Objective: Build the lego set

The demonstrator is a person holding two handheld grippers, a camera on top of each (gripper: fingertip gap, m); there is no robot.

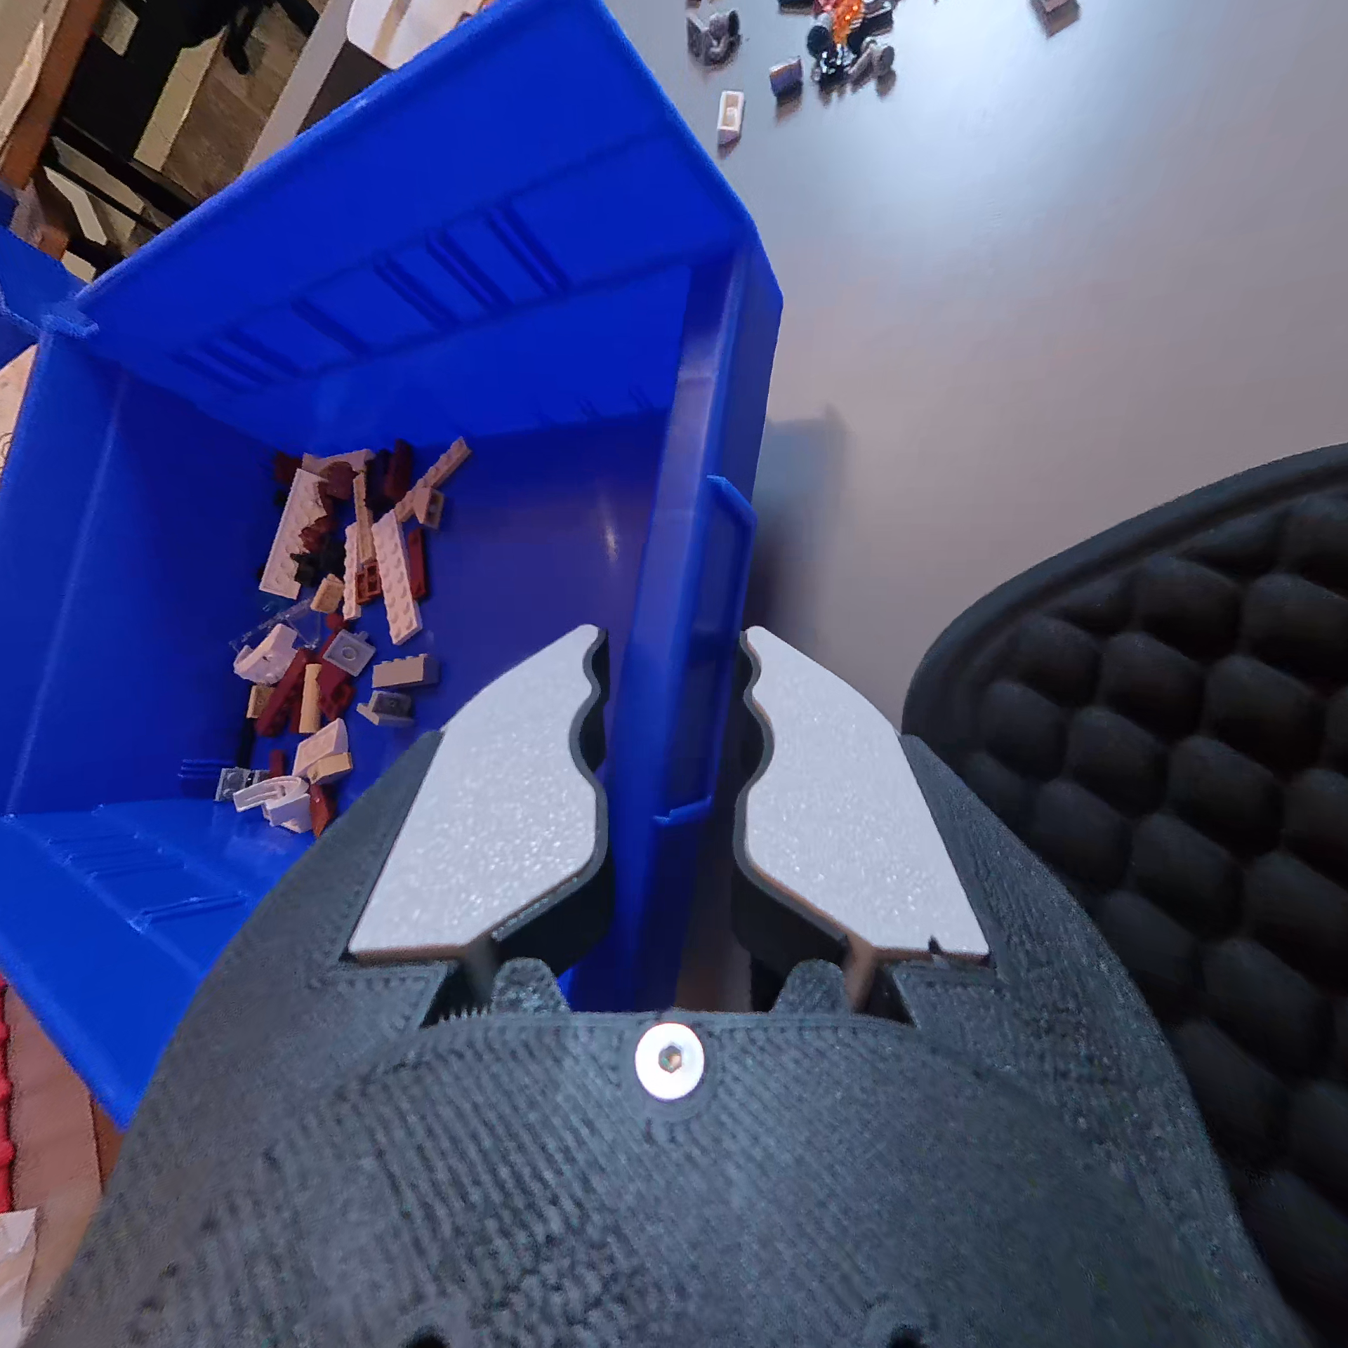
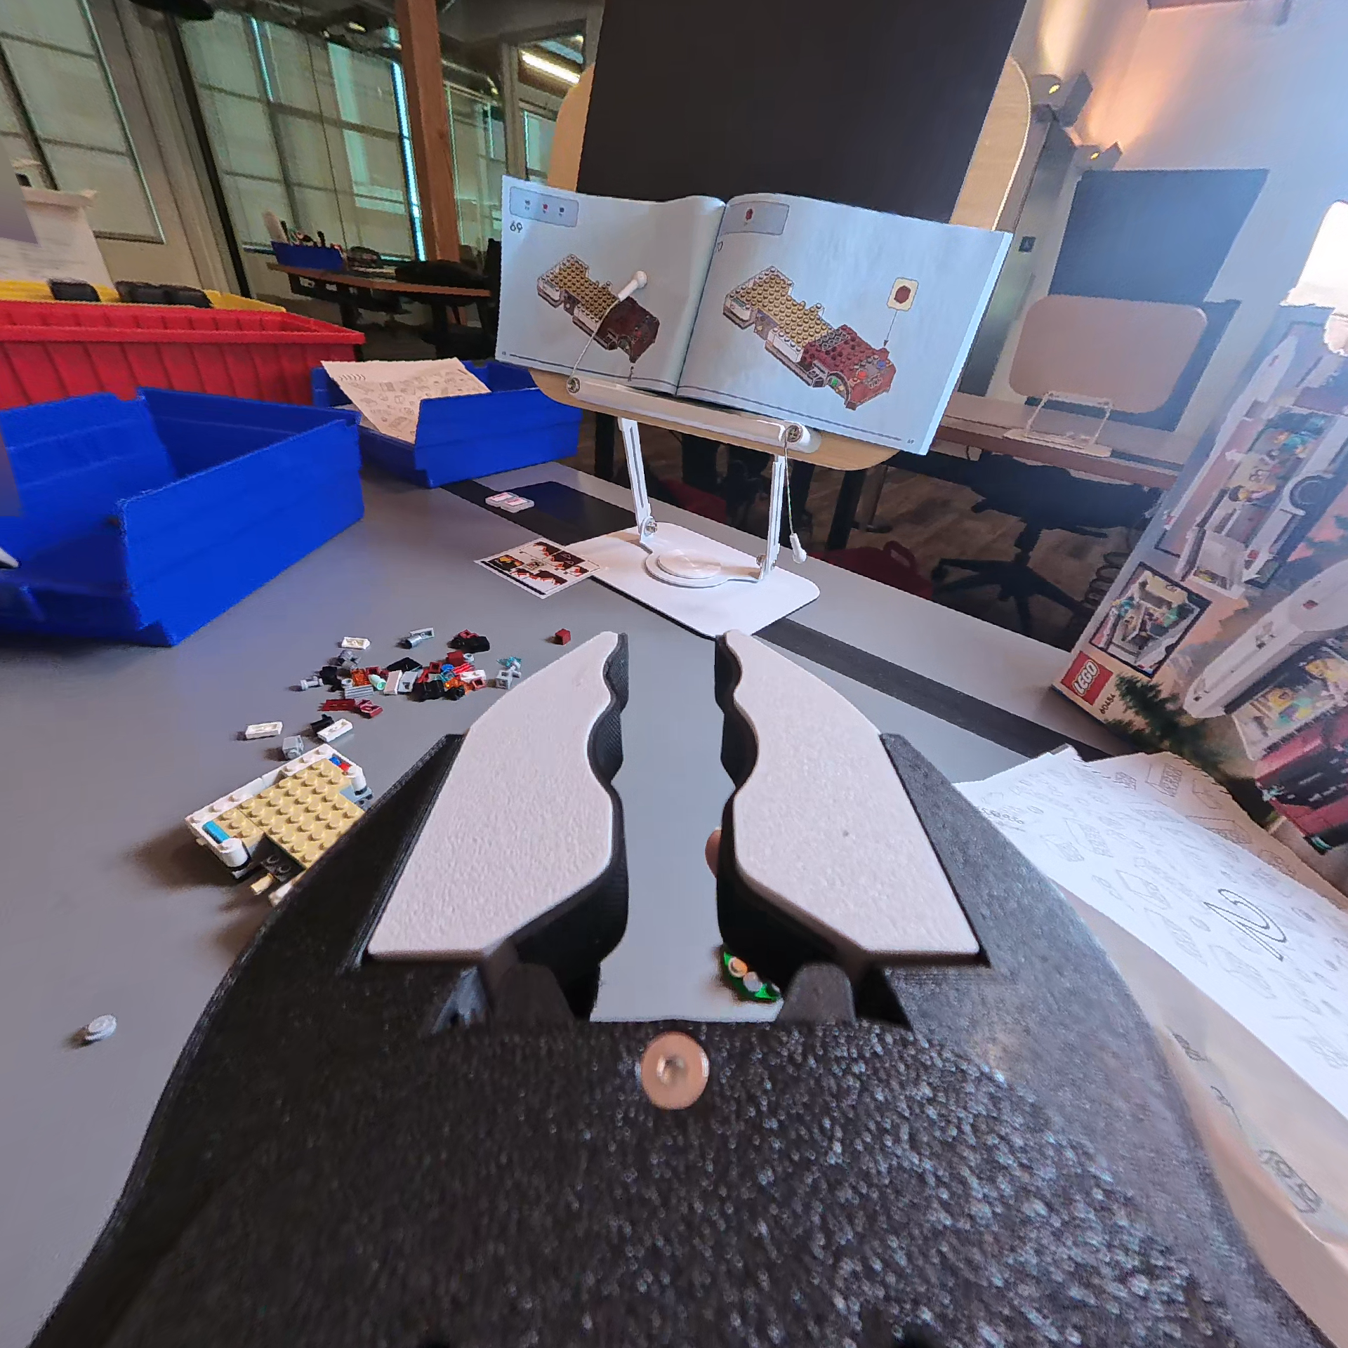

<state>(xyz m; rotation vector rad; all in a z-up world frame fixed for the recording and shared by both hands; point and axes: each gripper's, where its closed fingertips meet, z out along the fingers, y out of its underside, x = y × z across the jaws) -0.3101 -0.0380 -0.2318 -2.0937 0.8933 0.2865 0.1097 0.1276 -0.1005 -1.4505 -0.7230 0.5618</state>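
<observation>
My left tongs [image 1: 671,649] straddle the side wall of a blue bin [image 1: 408,241], one finger inside it and one outside, and both pads lie against that wall, so I have the bin pinched by its rim. The bin is tipped, and a heap of small bricks [image 1: 343,620] (white, tan, dark red, a few grey) lies on its floor to the left of my fingers. A black dimpled cushion [image 1: 1167,766] sits close on the right, and more loose pieces [image 1: 824,51] lie far off on the grey bench [image 1: 1021,292].

My right tongs [image 2: 671,656] hang over the same bench with a narrow gap between the pads and only bare bench surface showing through it. To their left lie a scatter of small parts [image 2: 408,675] and a half-built tan and white model [image 2: 284,813]. Ahead stands a white stand [image 2: 693,569] carrying an open instruction booklet [image 2: 744,314]. Printed sheets [image 2: 1182,875] and a toy box [image 2: 1240,583] are on the right.
</observation>
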